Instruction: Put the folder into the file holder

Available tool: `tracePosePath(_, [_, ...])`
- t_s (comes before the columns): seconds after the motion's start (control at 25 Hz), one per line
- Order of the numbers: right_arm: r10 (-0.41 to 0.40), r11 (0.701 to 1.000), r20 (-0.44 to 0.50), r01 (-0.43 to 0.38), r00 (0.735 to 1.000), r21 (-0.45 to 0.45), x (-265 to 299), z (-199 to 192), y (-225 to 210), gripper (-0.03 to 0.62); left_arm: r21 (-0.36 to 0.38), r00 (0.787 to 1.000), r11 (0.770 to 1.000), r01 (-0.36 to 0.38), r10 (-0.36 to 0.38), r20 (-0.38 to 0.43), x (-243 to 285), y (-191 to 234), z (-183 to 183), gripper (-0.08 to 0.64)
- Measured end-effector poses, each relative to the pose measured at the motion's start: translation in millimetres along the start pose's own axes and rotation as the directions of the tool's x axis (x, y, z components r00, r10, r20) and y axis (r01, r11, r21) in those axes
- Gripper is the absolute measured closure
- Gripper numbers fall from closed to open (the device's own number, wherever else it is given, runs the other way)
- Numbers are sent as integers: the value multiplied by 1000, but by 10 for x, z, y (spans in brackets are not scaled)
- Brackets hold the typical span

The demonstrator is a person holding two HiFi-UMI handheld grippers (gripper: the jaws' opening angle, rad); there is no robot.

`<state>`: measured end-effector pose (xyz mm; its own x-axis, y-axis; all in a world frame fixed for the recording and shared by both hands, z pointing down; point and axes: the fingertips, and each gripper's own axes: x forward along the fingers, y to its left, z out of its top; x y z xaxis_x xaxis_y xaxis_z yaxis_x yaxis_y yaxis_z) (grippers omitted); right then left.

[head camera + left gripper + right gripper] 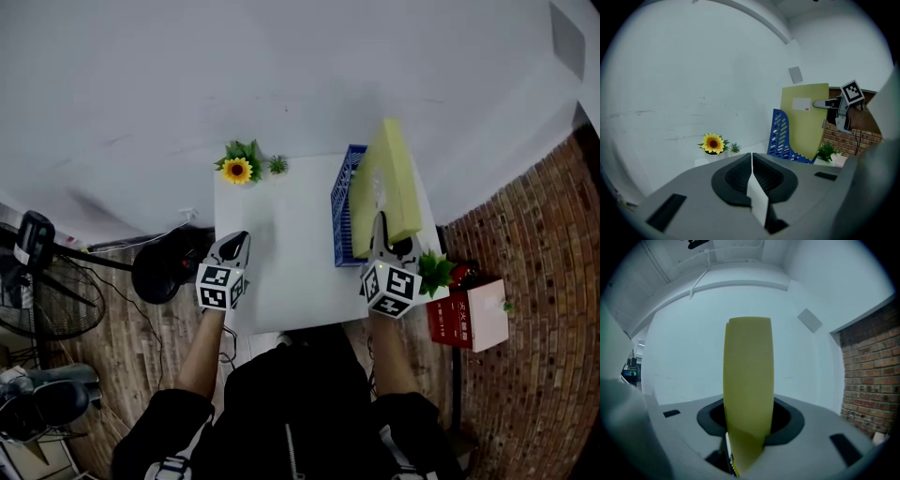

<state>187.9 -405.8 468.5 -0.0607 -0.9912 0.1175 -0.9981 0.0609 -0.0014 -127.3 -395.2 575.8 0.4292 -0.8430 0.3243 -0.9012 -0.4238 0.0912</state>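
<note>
Yellow-green flat card folder point(394, 178): I judge it light and stiff. My right gripper point(380, 242) clamps its near edge, a good hold. Left gripper point(235, 247) closed, empty.

Black short-sleeved shirt point(291, 403); left gripper point(240, 236) and right gripper point(379, 225) carry black-and-white marker cubes point(221, 286).

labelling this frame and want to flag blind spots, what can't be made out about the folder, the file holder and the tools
Bottom edge of the folder: head view, hidden behind the file holder and the right tool; whether it is inside cannot be told.
The file holder: right gripper view, not shown; the gripped folder fills the middle.
The label on the folder: left gripper view, too small to read.
</note>
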Motion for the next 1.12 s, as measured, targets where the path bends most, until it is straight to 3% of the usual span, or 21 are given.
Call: tracePosePath(1.12, [48, 998, -43, -50, 998, -37, 157, -503, -91, 416, -8, 999, 1000, -20, 19, -48, 76, 6, -130, 531])
